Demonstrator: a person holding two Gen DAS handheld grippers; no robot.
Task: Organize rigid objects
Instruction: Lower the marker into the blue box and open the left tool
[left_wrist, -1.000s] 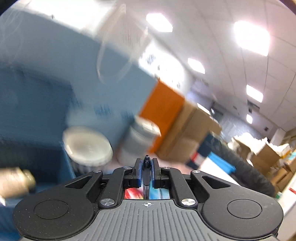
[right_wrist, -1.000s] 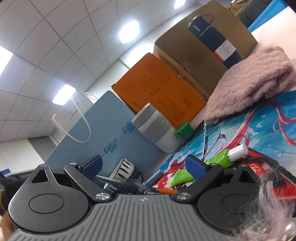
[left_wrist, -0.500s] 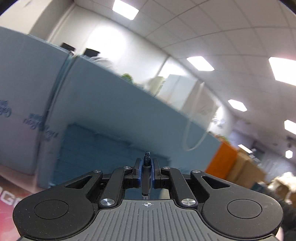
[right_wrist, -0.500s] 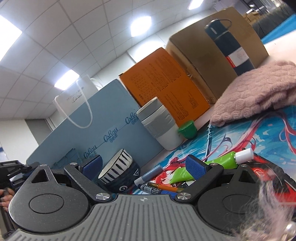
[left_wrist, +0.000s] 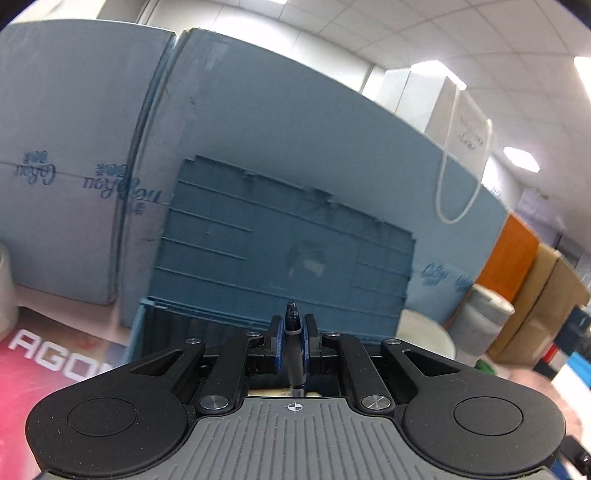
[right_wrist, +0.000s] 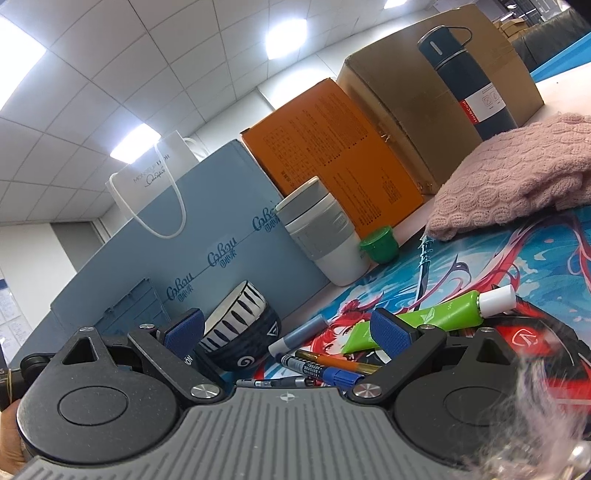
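Note:
My left gripper (left_wrist: 293, 345) is shut on a dark pen (left_wrist: 294, 354) that stands upright between the blue pads, just above the near edge of an open blue plastic crate (left_wrist: 280, 258) with its lid raised. My right gripper (right_wrist: 288, 328) is open and empty, low over the printed mat. Between and in front of its fingers lie several pens and markers (right_wrist: 321, 367), a green tube with a white cap (right_wrist: 436, 317) and a striped dark bowl (right_wrist: 240, 332). The crate also shows at the left in the right wrist view (right_wrist: 129, 314).
A grey and white lidded cup (right_wrist: 325, 236), a green cap (right_wrist: 380, 243), a pink knitted cloth (right_wrist: 517, 173) and a dark blue flask (right_wrist: 469, 81) stand behind. Blue, orange (right_wrist: 332, 147) and brown boxes wall the back. A white paper bag (right_wrist: 155, 173) stands behind them.
The left gripper has swung left with the pen and now faces the open blue crate. The right gripper has tilted slightly and stays open over the pens.

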